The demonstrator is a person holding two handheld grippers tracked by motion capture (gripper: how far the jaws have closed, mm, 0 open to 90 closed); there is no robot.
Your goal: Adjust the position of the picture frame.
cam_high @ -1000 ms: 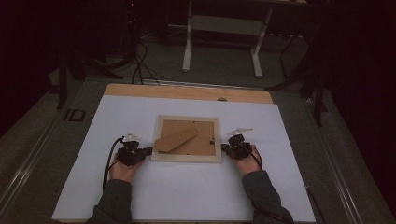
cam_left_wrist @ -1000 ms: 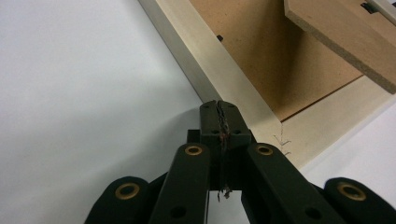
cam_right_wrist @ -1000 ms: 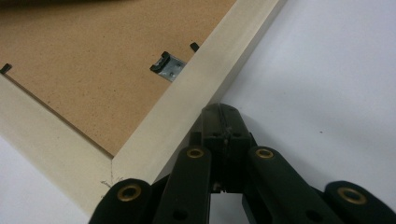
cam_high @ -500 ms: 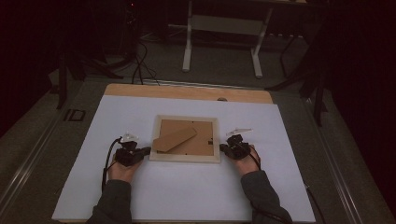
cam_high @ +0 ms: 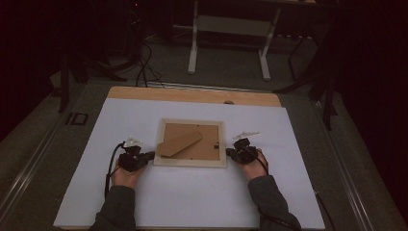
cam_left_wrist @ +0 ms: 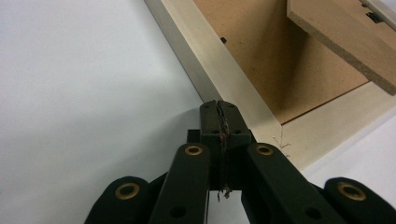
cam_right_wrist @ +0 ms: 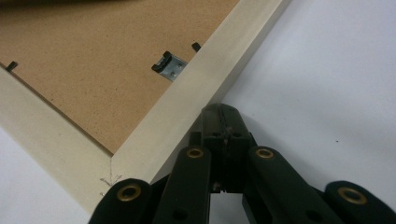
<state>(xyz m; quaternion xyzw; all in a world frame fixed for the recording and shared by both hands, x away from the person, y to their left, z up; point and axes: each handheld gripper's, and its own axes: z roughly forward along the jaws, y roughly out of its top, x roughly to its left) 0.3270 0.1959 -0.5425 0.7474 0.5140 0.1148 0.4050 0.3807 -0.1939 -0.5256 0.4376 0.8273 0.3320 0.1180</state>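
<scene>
Both tools closed on nothing: left gripper and right gripper pressed against opposite sides of picture frame, mid-table. Could skid or twist under uneven pushing. Might also catch the raised stand.

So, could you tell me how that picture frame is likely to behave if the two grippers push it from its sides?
The picture frame looks rigid, so it should slide flat rather than bend. On the smooth white sheet it may skid or twist. Its stand, apparently propped up from the backing, could catch or flap.

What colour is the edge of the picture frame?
The picture frame has a pale cream border around a brown backing board. The right gripper view shows it best.
</scene>
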